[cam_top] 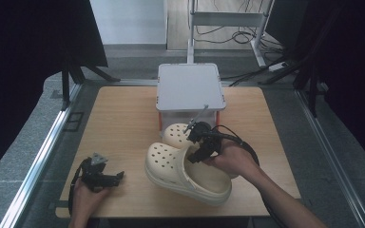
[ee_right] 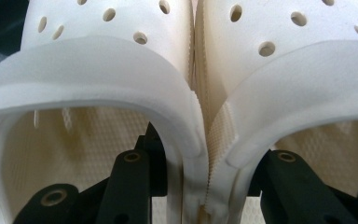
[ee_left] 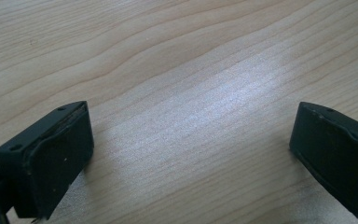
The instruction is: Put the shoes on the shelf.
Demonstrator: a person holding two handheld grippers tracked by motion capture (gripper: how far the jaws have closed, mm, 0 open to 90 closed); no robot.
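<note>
Right gripper (cam_top: 200,142) fingers clamp the touching inner walls of two cream clogs (ee_right: 196,93), one jaw inside each shoe; pair held tilted above wooden table (cam_top: 123,123), just before white lidded box (cam_top: 190,88). Left gripper (ee_left: 191,154) wide apart, low over bare table

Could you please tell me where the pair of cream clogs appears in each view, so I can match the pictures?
High view: the cream clogs lie at centre, in front of the white-lidded box, held by the right tool.
Left gripper view: bare wooden table between the jaws.
Right gripper view: both clogs side by side, one jaw inside each.
Shared landmark: the clogs' round holes.
</note>
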